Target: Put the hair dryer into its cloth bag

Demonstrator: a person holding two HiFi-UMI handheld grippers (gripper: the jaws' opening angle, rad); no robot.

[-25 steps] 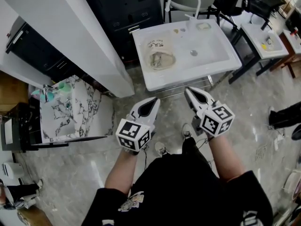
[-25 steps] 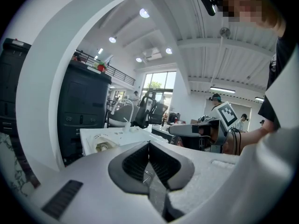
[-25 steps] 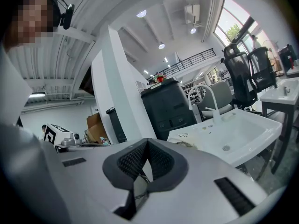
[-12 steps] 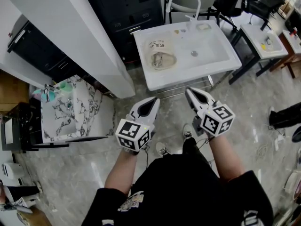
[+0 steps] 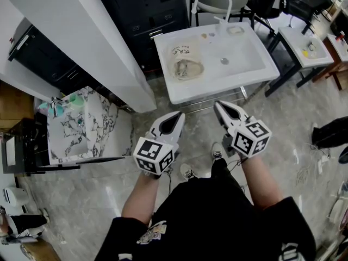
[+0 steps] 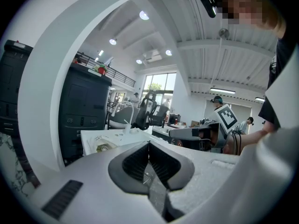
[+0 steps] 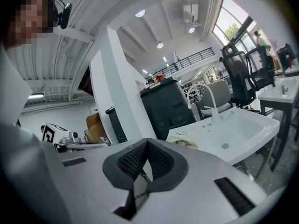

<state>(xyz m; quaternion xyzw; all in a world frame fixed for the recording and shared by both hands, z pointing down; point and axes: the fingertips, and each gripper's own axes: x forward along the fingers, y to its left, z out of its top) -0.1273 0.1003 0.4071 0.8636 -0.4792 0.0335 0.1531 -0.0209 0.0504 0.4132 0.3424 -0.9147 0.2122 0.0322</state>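
A white cloth bag with dark print (image 5: 182, 50) lies on the left part of the white basin top (image 5: 244, 64). Just in front of it sits a beige, coiled bundle (image 5: 187, 69); I cannot make out whether it is the hair dryer. Both show small in the right gripper view, the bag (image 7: 180, 133) and the bundle (image 7: 188, 143). My left gripper (image 5: 179, 115) and right gripper (image 5: 217, 104) hang side by side short of the basin's near edge, over the floor. Both are shut and hold nothing, as the left gripper view (image 6: 149, 143) and right gripper view (image 7: 147, 141) show.
A white pillar (image 5: 81, 31) and a black cabinet (image 5: 147, 10) stand left of the basin. A marble-topped stand (image 5: 81, 126) is at the far left. Chairs (image 5: 217, 1) and a second white table (image 5: 307, 48) are behind and right. A person's shoe (image 5: 329, 135) shows at the right edge.
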